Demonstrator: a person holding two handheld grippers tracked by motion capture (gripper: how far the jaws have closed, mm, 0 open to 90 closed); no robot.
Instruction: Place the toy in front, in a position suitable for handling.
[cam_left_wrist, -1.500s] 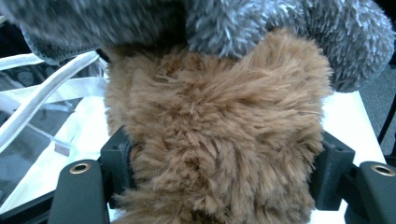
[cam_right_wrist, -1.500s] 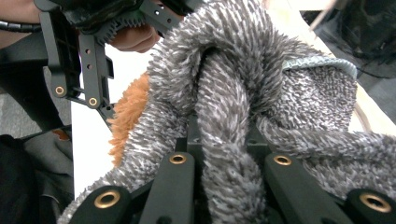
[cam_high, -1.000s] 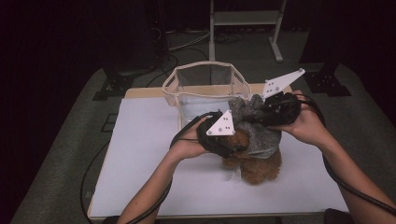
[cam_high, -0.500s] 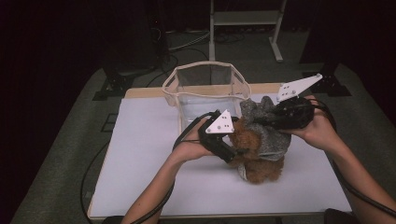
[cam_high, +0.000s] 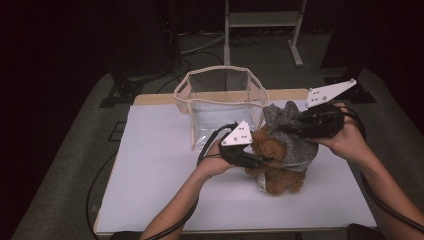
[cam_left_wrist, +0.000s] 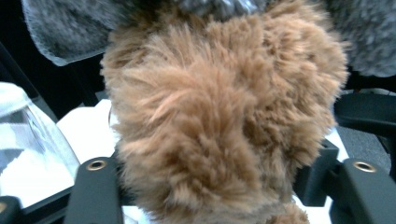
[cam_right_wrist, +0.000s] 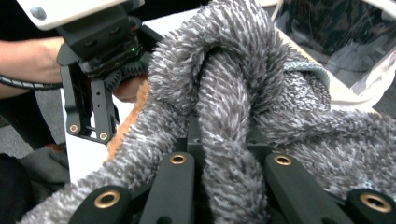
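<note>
R gripper (cam_right_wrist: 229, 186): jaws pinched tight on a fold of the grey cloth (cam_right_wrist: 233, 93), which bunches up between them & drapes off both sides. It pulls the cloth up and toward the bag, prob. to peel it off the toy or hold it clear. L gripper (cam_left_wrist: 224, 186): jaws have just been closing, brown plush toy (cam_left_wrist: 219, 121) sits between them, fur bulging past both jaws; looks clamped on the toy, prob. to anchor it while the other hand works the cloth. In the high view the L gripper (cam_high: 260, 161) comes at the toy (cam_high: 277, 167) from its left side, R gripper (cam_high: 295, 129) from the right and above, with the cloth (cam_high: 290, 137) wrapped over the toy's top & back. Toy rests on the white table (cam_high: 160, 180), right of centre, just in front of the clear bag (cam_high: 220, 100), whose mouth stands open; cloth edge is near the bag's right wall, can't tell if touching. Cables trail from both grippers off the table's near edge.
</note>
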